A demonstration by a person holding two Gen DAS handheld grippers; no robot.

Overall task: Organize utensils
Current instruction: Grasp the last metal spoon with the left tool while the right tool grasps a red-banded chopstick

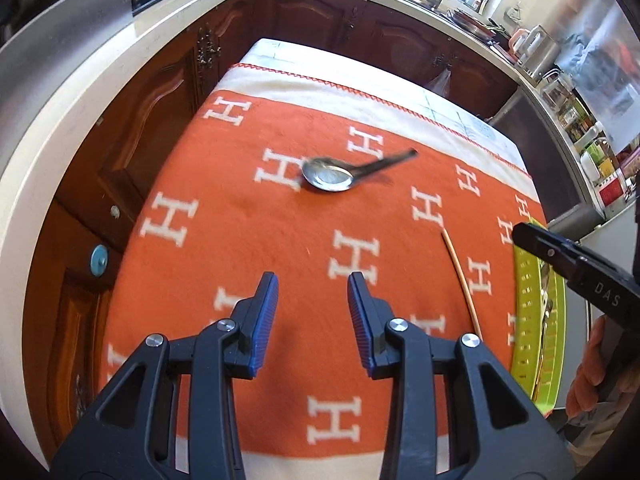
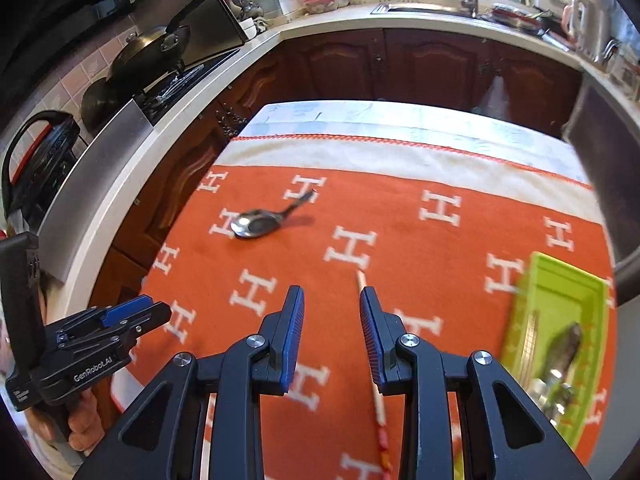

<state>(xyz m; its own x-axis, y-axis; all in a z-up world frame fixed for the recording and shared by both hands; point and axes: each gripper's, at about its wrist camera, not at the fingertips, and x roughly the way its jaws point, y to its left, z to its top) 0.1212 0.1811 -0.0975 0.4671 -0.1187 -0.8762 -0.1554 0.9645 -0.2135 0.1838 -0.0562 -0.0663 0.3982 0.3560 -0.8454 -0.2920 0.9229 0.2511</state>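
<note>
The metal spoon (image 1: 328, 176) lies loose on the orange H-patterned blanket (image 1: 240, 216), bowl toward frame left and handle running toward the upper right; in the right wrist view it sits in the centre-left of the frame (image 2: 256, 222). It is well apart from the green tray (image 2: 560, 300) at the lower right, which already holds several metal utensils, so the spoon reads as an item not yet sorted. A single chopstick (image 2: 374, 360) lies on the blanket between spoon and tray, passing beneath the right gripper (image 2: 332, 312); in the left wrist view it shows at right of centre (image 1: 460, 280), just beside the tray rim (image 1: 524, 300).

Left gripper (image 1: 312, 300): jaws partly open, nothing between the pads, pointed steeply down at bare blanket short of the spoon. Right gripper: jaws likewise parted and empty, above the chopstick without gripping it. Each tool is carried in a person's hand; fingers (image 2: 86, 420) show at the lower left.
</note>
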